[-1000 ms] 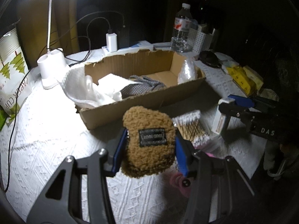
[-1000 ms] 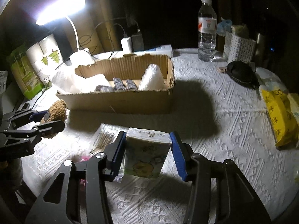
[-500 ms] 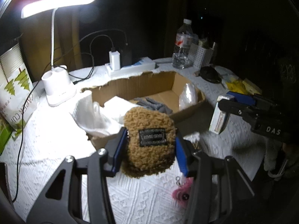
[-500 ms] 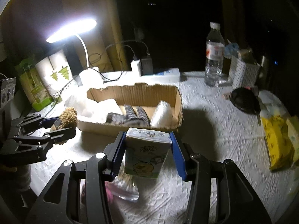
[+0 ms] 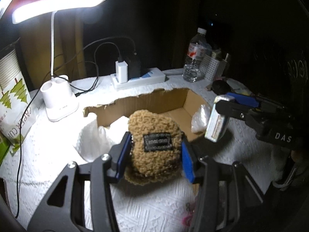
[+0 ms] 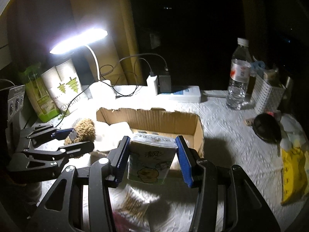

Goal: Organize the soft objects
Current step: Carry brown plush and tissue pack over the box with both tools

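Left gripper (image 5: 155, 150) pinches a brown fuzzy pouch (image 5: 154, 145), held in the air over the near wall of the cardboard box (image 5: 146, 104). Right gripper (image 6: 152, 158) pinches a tissue pack (image 6: 152, 160), also in the air at the box's near right end.

Risks, as I judge them: both loads head for one box, so the grippers could knock together at the rim. The pouch squashes and could slip out. A low pass could catch the torn wall and shove the light box.

The left view shows white soft stuff (image 5: 92, 135) already in the box's left end and a pink thing (image 5: 187, 218) on the table below (blurred). Only the right view shows the cotton swab pack (image 6: 131, 205) under the gripper, and further off the yellow pack (image 6: 293, 172).
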Tool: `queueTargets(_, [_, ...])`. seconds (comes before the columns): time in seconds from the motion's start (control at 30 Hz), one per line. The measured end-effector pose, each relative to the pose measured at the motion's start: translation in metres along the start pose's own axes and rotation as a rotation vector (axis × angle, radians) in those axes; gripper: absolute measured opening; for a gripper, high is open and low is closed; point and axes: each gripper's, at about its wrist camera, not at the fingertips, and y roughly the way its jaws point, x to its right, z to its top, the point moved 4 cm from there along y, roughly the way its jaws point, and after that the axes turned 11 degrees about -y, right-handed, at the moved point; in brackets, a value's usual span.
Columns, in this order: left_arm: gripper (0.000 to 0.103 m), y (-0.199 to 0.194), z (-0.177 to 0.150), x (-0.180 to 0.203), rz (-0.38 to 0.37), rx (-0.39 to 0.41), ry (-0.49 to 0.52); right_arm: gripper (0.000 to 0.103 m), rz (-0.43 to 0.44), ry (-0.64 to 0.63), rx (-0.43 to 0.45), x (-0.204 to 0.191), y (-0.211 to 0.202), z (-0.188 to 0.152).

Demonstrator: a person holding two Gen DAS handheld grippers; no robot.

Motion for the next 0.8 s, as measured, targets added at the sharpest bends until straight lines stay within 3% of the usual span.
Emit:
queueTargets(0.47, [0.049, 0.035, 0.014, -0.004, 0.017, -0.025, -0.032, 0.05, 0.054, -0.017, -0.008, 0.013, 0.048, 0.02])
queueTargets(0.8, [0.049, 0.066, 0.015, 0.004, 0.021, -0.066, -0.035, 0.05, 0.026, 0.014, -0.037, 0.043, 0.077, 0.015])
